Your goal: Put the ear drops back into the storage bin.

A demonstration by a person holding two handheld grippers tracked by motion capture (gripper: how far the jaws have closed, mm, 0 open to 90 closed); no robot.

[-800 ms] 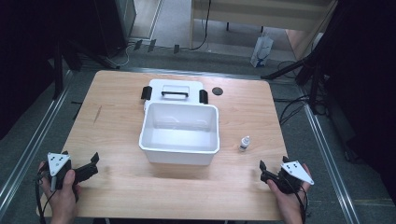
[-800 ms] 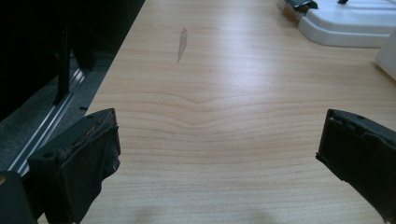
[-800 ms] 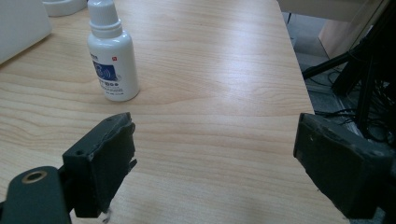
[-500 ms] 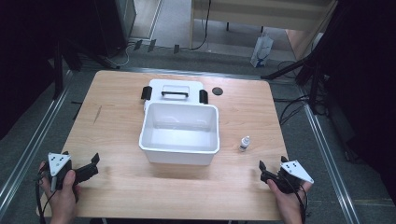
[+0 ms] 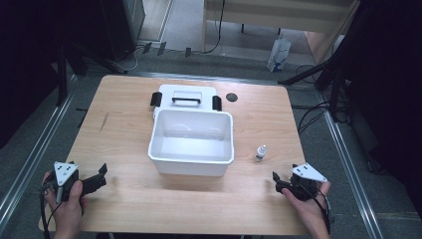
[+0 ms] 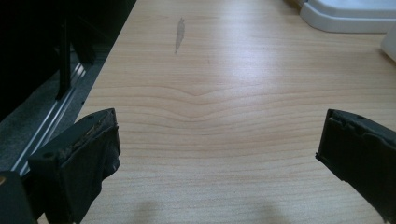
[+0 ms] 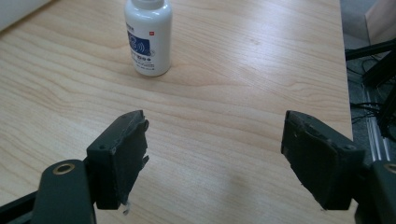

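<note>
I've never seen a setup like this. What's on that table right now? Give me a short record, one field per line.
Table: light wooden top, a dark round spot near the far edge
Bin: white, open, nothing visible inside, mid-table
Lid: white with dark handle and black clips, lying flat just behind the bin
Bottle: small, white, blue label, upright, right of the bin
Left tool: held near the front left corner, jaws apart, holding nothing
Right tool: held near the front right corner, jaws apart, bottle ahead of it

bins – 1 (image 5: 191,162) | lids – 1 (image 5: 186,95) | bottles – 1 (image 5: 260,153) | grippers – 2 (image 5: 103,176) (image 5: 276,181)
</note>
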